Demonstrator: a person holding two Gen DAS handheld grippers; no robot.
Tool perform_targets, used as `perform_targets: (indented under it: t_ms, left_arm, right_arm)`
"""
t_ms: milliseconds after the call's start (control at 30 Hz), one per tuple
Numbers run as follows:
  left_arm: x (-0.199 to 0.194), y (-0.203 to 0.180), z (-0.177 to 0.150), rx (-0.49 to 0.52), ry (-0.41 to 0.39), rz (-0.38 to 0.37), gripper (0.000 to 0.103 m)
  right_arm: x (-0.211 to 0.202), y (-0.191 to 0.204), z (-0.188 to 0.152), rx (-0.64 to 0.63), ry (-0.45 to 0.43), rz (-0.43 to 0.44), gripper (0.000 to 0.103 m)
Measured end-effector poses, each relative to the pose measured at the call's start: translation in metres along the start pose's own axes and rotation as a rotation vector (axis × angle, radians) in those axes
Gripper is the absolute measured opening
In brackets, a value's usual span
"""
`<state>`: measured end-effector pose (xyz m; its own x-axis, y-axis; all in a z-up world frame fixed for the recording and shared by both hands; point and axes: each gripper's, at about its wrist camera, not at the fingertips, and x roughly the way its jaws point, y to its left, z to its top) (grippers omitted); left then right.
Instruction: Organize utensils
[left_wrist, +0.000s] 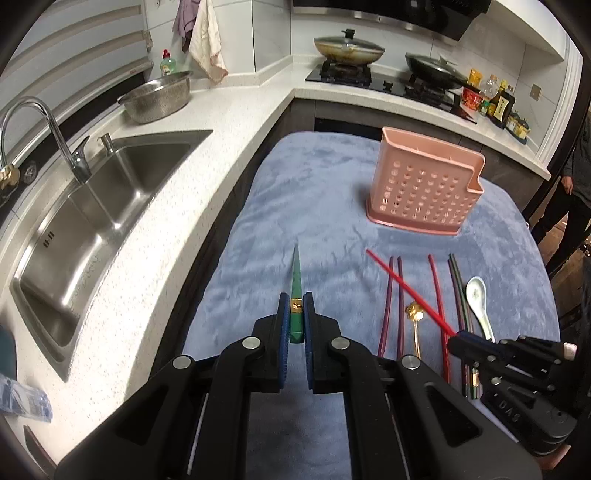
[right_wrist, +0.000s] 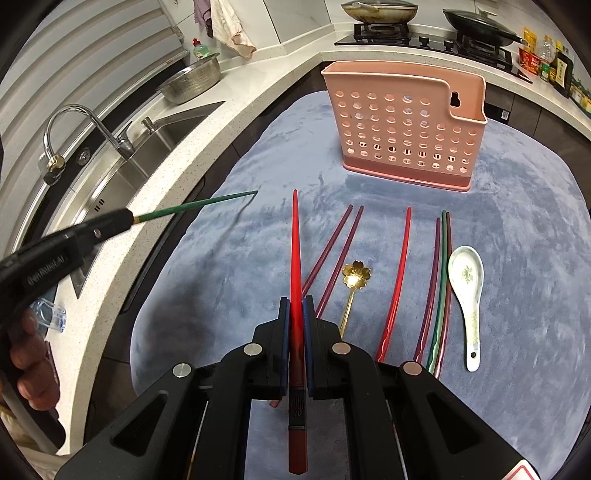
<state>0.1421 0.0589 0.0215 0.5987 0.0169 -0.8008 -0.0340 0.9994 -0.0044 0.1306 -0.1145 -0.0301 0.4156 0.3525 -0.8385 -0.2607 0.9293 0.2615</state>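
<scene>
both tongs are busy. left gripper (left_wrist: 295, 314) is clamped on a green chopstick (left_wrist: 296, 280), its tip pointing to 12 o'clock. right gripper (right_wrist: 296, 317) is clamped on a red chopstick (right_wrist: 294, 251), tip also to 12. the job looks only just begun. at 3 o'clock of the right tongs, more chopsticks (right_wrist: 439, 288), a gold spoon (right_wrist: 355, 275) and a white spoon (right_wrist: 466, 280) lie on the blue cloth (right_wrist: 229, 266). pink holder (right_wrist: 404, 122) stands at 1 o'clock and looks empty through its holes.
</scene>
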Motion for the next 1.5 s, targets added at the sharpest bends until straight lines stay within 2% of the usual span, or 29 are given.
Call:
perform_targets:
  t_ms: [267, 433, 667, 800, 967, 1133, 1267, 1400, 1500]
  left_arm:
    - [-0.009, -0.001, 0.013, -0.002, -0.029, -0.014, 0.007]
    - [-0.017, -0.002, 0.024, -0.003, -0.058, -0.024, 0.007]
    - [-0.027, -0.007, 0.041, 0.016, -0.098, -0.049, 0.007]
    - [-0.040, -0.012, 0.063, 0.029, -0.153, -0.070, 0.007]
    - [-0.069, -0.025, 0.104, 0.062, -0.276, -0.102, 0.007]
    - [-0.096, -0.045, 0.148, 0.098, -0.401, -0.134, 0.007]
    - [-0.107, -0.064, 0.183, 0.110, -0.488, -0.153, 0.007]
    - [-0.105, -0.079, 0.207, 0.109, -0.526, -0.175, 0.007]
    - [-0.095, -0.087, 0.218, 0.107, -0.524, -0.186, 0.007]
  right_arm:
    - [-0.005, -0.005, 0.007, 0.008, -0.009, -0.018, 0.007]
    - [0.000, -0.013, 0.011, -0.011, 0.029, -0.076, 0.007]
    - [-0.015, -0.033, 0.018, 0.043, 0.014, -0.102, 0.007]
    - [-0.035, -0.043, 0.029, 0.055, -0.020, -0.129, 0.007]
    - [-0.068, -0.062, 0.051, 0.056, -0.051, -0.146, 0.007]
    - [-0.106, -0.089, 0.089, 0.026, -0.087, -0.213, 0.008]
    - [-0.112, -0.107, 0.115, 0.013, -0.078, -0.250, 0.008]
    - [-0.120, -0.111, 0.134, 0.013, -0.109, -0.238, 0.007]
    - [-0.129, -0.110, 0.147, 0.018, -0.159, -0.248, 0.006]
